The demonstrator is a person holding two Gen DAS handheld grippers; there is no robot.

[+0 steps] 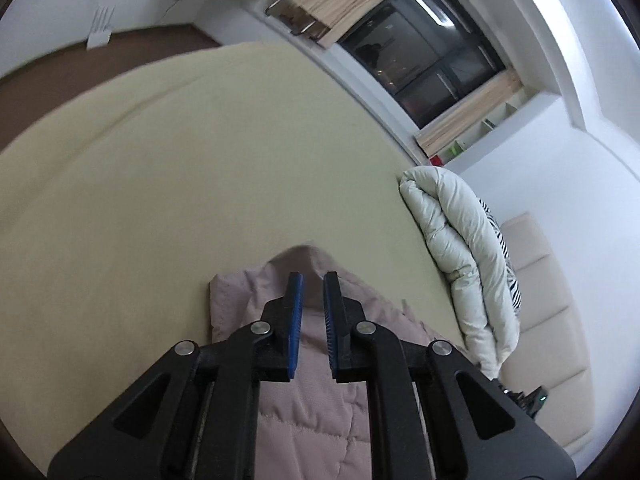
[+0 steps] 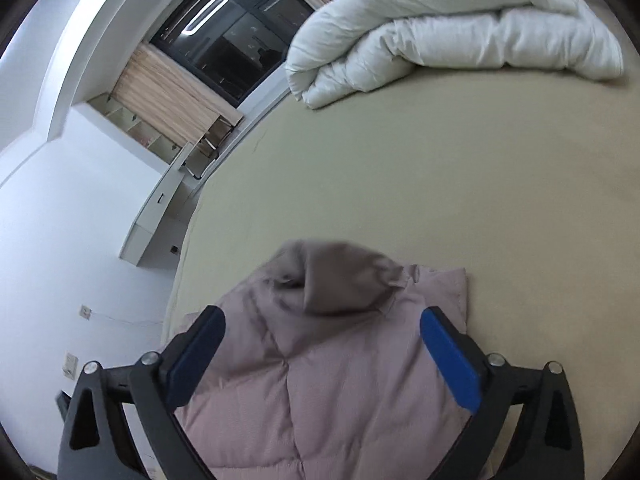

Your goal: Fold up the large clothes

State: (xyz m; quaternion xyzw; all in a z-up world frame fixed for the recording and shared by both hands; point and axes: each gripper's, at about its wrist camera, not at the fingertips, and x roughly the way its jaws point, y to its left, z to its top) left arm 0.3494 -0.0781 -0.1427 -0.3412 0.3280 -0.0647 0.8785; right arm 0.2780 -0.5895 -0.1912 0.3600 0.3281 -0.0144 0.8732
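A dusty pink quilted jacket (image 1: 304, 420) lies on the beige bed sheet (image 1: 180, 184), its greyish hood pointing away from me. My left gripper (image 1: 313, 280) hovers over the hood end with its blue pads a narrow gap apart and nothing visibly between them. In the right wrist view the same jacket (image 2: 332, 400) fills the lower middle, the hood (image 2: 340, 276) bunched at its far end. My right gripper (image 2: 322, 320) is wide open above the jacket, its fingers straddling the body just below the hood.
A folded white duvet (image 1: 452, 248) lies at the bed's head end, also in the right wrist view (image 2: 448, 28), with a striped cloth behind it. A dark window (image 1: 420, 48), wooden shelving, a padded headboard (image 1: 548, 312), white walls and brown floor surround the bed.
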